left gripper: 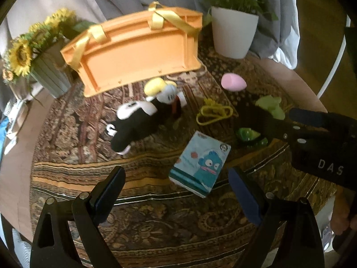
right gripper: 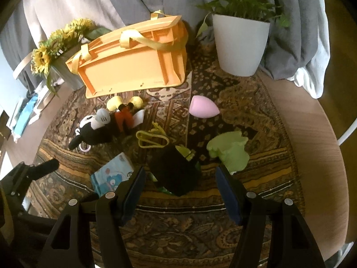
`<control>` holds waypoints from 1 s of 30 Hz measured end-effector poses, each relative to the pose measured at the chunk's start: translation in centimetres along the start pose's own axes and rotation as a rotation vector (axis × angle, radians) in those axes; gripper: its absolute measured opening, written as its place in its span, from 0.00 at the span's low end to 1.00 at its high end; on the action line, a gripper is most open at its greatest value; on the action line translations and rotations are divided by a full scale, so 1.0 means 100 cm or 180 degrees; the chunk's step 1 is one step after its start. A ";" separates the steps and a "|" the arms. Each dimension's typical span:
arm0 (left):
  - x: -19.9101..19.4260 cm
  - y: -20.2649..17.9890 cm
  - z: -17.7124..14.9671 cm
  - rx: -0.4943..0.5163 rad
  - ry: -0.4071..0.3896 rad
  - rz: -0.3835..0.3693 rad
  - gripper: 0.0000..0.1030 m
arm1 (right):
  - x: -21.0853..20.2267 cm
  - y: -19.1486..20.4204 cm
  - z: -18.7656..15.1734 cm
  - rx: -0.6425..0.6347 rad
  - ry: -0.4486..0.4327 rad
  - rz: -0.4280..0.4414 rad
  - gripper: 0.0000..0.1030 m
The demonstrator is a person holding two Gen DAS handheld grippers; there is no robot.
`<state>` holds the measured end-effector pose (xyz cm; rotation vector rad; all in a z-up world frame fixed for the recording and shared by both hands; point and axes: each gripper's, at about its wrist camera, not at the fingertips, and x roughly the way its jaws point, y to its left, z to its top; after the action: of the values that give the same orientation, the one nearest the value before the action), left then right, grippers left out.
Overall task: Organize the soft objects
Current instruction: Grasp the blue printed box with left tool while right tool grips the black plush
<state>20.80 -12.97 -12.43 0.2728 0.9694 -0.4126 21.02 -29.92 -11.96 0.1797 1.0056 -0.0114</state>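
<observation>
An orange basket (left gripper: 138, 51) (right gripper: 133, 67) with yellow ribbon handles lies on its side at the back of the patterned cloth. In front of it lie a black-and-white mouse plush (left gripper: 138, 120) (right gripper: 98, 127), a yellow cord loop (left gripper: 213, 112) (right gripper: 151, 139), a pink egg-shaped sponge (left gripper: 233, 81) (right gripper: 203, 108) and a pale green soft piece (left gripper: 271, 106) (right gripper: 229, 149). My left gripper (left gripper: 176, 176) hangs open above a blue cartoon box (left gripper: 200, 163) (right gripper: 113, 176). My right gripper (right gripper: 180, 170) is open above a black soft item (right gripper: 176, 169), its pads clear of it. A glossy green toy (left gripper: 247, 135) lies beside it.
A white plant pot (left gripper: 234, 33) (right gripper: 241, 44) stands back right. A grey planter of sunflowers (left gripper: 22, 53) (right gripper: 44, 55) stands back left. The round wooden table's rim (right gripper: 312, 134) shows past the cloth. Grey curtains hang behind. A hand (left gripper: 341, 214) is at the right edge.
</observation>
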 end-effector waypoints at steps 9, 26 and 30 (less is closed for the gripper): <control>0.030 -0.005 -0.004 0.0002 0.0248 -0.0202 0.92 | 0.019 -0.001 0.000 -0.0029 0.0136 0.0066 0.64; 0.065 -0.003 -0.004 -0.0046 0.0392 -0.0367 0.67 | 0.050 -0.001 0.005 0.0018 0.0314 0.0222 0.64; 0.064 -0.004 -0.004 -0.0084 0.0354 -0.0405 0.61 | 0.051 -0.002 0.004 0.0019 0.0297 0.0247 0.63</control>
<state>23.49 -14.56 -18.00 0.2125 1.1041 -0.5048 24.11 -29.81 -16.09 0.2264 1.0912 0.0653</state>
